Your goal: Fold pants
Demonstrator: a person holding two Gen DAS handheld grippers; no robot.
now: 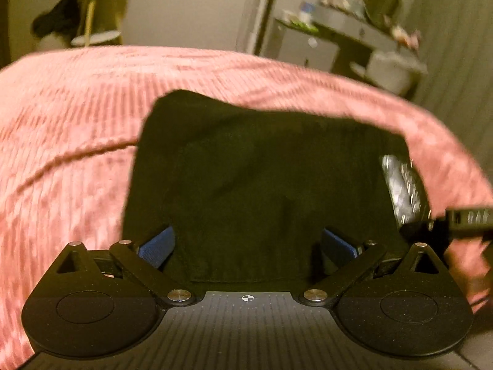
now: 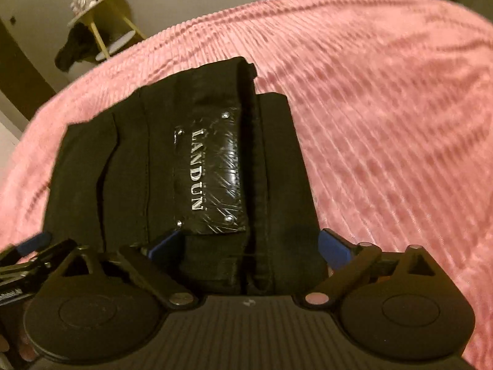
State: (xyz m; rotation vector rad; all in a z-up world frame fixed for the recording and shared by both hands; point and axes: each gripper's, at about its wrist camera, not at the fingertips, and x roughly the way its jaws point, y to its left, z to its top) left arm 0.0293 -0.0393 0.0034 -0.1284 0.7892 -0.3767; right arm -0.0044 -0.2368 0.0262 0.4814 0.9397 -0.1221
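The black pants point(image 1: 262, 169) lie folded into a compact stack on the pink ribbed bedspread point(image 1: 77, 123). My left gripper point(image 1: 248, 240) hovers at the stack's near edge, its blue pads point(image 1: 157, 243) wide apart and open, with cloth showing between them. In the right wrist view the pants point(image 2: 129, 169) show a shiny black label point(image 2: 212, 169) with silver lettering on top. My right gripper point(image 2: 249, 243) is open over the near edge, its pads point(image 2: 334, 246) standing clear on either side of the fold. The left gripper's fingers point(image 2: 34, 242) show at the left edge.
The pink bedspread point(image 2: 385, 108) stretches wide to the right of the pants. Beyond the bed stand a yellow side table point(image 2: 101, 21) with a dark garment hanging off it, a cluttered shelf point(image 1: 354, 30) and a white chair point(image 1: 394, 67).
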